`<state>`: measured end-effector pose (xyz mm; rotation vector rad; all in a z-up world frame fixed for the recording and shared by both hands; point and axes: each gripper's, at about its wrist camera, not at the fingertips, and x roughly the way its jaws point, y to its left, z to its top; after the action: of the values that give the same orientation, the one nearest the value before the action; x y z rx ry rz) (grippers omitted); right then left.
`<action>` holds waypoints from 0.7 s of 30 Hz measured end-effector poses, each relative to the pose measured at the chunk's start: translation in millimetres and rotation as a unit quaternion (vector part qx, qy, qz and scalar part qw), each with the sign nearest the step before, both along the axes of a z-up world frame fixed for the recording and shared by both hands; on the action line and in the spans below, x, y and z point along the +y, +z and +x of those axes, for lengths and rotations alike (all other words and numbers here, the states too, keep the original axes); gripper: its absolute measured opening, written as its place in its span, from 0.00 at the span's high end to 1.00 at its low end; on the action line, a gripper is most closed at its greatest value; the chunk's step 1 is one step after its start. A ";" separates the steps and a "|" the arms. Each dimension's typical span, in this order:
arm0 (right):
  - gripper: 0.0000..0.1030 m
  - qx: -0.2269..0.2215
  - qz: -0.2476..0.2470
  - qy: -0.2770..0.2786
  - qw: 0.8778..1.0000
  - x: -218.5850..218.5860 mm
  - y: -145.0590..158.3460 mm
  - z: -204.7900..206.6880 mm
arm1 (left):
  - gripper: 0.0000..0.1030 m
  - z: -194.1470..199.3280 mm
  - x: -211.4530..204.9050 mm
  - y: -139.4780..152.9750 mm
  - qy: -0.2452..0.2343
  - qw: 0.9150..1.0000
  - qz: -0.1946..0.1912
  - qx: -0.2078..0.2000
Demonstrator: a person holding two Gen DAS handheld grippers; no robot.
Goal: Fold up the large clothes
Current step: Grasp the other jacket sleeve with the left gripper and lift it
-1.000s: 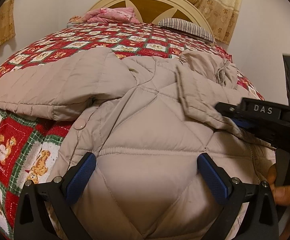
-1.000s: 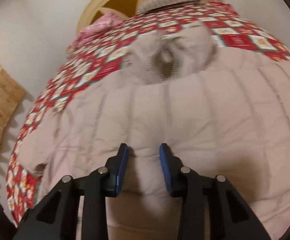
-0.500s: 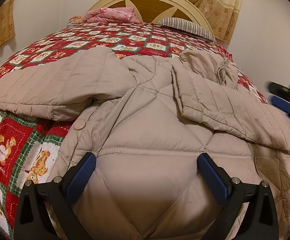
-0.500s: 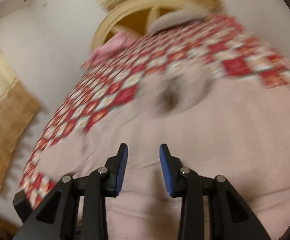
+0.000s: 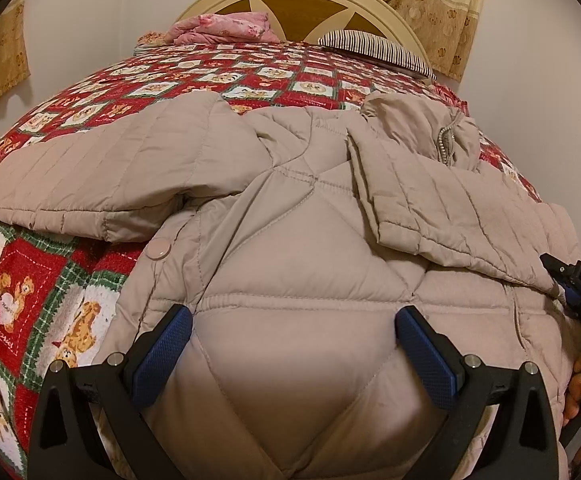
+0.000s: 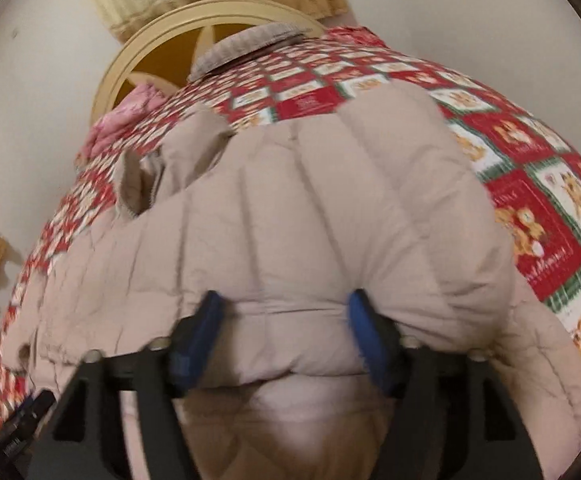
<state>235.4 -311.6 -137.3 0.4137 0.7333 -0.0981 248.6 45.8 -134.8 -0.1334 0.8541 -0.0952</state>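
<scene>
In the left wrist view, one beige quilted jacket (image 5: 298, 264) is lying spread on the bed's red quilt (image 5: 30, 292), one sleeve (image 5: 442, 208) already folded across its body, the other sleeve (image 5: 102, 176) lying out beyond it. The left gripper (image 5: 292, 356) is hovering wide open over the jacket's hem.

In the right wrist view, the right gripper (image 6: 284, 340) is opening, jacket (image 6: 290, 216) fabric bulging between its jaws. Next, probably, the hem needs gripping on both sides.
</scene>
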 end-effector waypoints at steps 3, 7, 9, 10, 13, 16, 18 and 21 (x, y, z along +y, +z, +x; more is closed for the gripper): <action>0.24 -0.004 -0.017 0.002 1.000 5.7 3.1 0.3 | 0.01 -1.9 -0.8 1.4 -0.010 1.000 0.004 0.006; 0.23 -0.026 0.011 0.000 1.000 -5.6 1.7 -12.5 | 0.01 -20.7 46.7 25.2 0.009 0.997 -0.080 -0.017; 0.23 -0.035 0.030 -0.001 0.999 -11.4 -0.4 -15.7 | 0.01 -26.8 87.4 37.7 0.074 0.991 -0.099 -0.042; 0.23 -0.037 0.035 -0.001 0.999 -13.0 -0.6 -17.5 | 0.01 -28.7 113.7 44.4 0.125 0.986 -0.094 -0.057; 0.22 -0.038 0.036 -0.001 0.999 -11.7 0.2 -17.8 | 0.01 -26.5 193.0 58.8 0.262 0.958 -0.071 -0.087; 0.21 -0.036 0.033 0.002 0.999 -9.9 0.2 -16.0 | 0.01 -10.6 261.0 57.4 0.339 0.935 -0.073 -0.070; 0.20 -0.034 0.030 0.002 0.999 -9.1 0.2 -14.6 | 0.01 1.7 293.1 49.1 0.370 0.925 -0.076 -0.054; 0.20 -0.032 0.028 0.003 0.999 -8.3 -0.9 -13.8 | 0.01 23.9 330.5 25.2 0.392 0.912 -0.122 -0.020</action>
<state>221.6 -319.9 -138.2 0.4665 0.6752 -0.0592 272.5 376.3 -109.5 -0.6977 0.6928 0.5525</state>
